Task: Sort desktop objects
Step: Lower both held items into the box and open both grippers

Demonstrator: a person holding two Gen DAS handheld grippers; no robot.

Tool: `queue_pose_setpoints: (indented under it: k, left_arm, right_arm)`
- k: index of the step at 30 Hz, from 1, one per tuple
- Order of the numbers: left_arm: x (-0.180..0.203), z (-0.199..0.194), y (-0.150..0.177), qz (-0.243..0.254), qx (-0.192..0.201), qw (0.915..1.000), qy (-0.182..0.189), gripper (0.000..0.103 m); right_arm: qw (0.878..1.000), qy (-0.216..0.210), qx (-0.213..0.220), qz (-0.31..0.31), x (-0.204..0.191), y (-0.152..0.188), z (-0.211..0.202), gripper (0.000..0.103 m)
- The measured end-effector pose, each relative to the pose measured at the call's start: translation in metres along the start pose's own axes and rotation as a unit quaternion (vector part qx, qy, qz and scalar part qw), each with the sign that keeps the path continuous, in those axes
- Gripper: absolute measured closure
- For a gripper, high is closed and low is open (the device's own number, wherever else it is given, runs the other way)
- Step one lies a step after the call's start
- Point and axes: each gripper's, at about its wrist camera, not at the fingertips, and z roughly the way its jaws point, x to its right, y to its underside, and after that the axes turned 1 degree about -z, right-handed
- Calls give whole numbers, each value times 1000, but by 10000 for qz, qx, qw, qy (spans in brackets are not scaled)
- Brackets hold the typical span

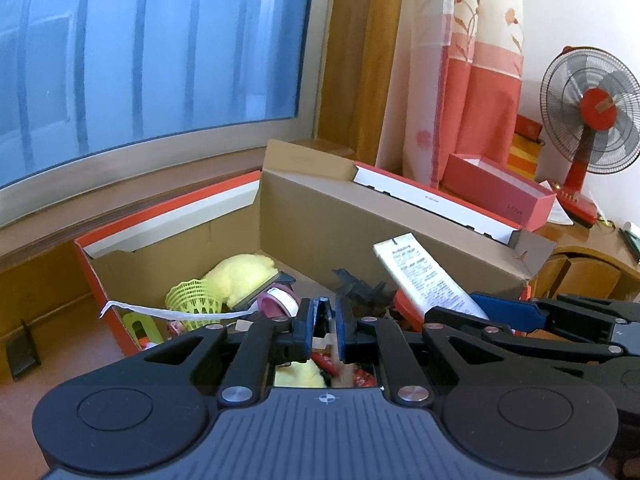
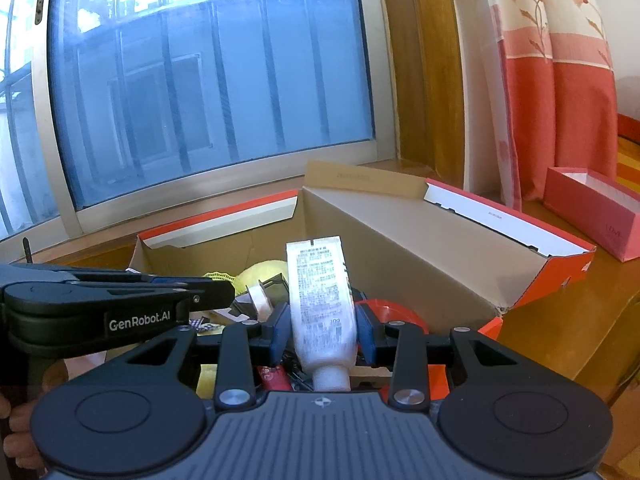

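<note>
An orange cardboard box [image 1: 360,220] stands open by the window and holds several objects: a yellow plush [image 1: 244,276], a yellow-green shuttlecock [image 1: 192,300] and a dark red tape roll [image 1: 276,302]. My left gripper [image 1: 323,322] hangs over the box, its jaws nearly closed on a thin pale piece; a white strip [image 1: 168,312] trails off to the left. My right gripper [image 2: 323,330] is shut on a white tube [image 2: 320,300], cap toward the camera, above the box [image 2: 420,248]. The tube also shows in the left wrist view [image 1: 428,280].
A pink open box [image 1: 500,192] and a red desk fan [image 1: 592,120] stand on the wooden desk at the right. A window and a curtain [image 1: 460,68] lie behind the box. A small black stand [image 1: 24,352] sits at the left.
</note>
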Motion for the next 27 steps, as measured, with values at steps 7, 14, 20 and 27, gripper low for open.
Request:
queue_pose_setpoints:
  k: [7, 14, 20, 27]
  left_arm:
    - [-4, -1, 1, -48, 5, 10000, -44, 87]
    - [-8, -11, 2, -76, 63, 9999, -61, 84]
    - [-20, -37, 3, -143, 306, 9989, -315, 68]
    - [-67, -83, 16, -650, 545, 9912, -1012, 47]
  right_arm:
    - [10000, -13, 1, -29, -3, 0, 1, 64]
    - [9999, -68, 46, -97, -10, -1, 1, 59]
    - [9993, -201, 204, -228, -24, -5, -1, 42]
    - [9969, -554, 272, -486, -65, -15, 5, 32]
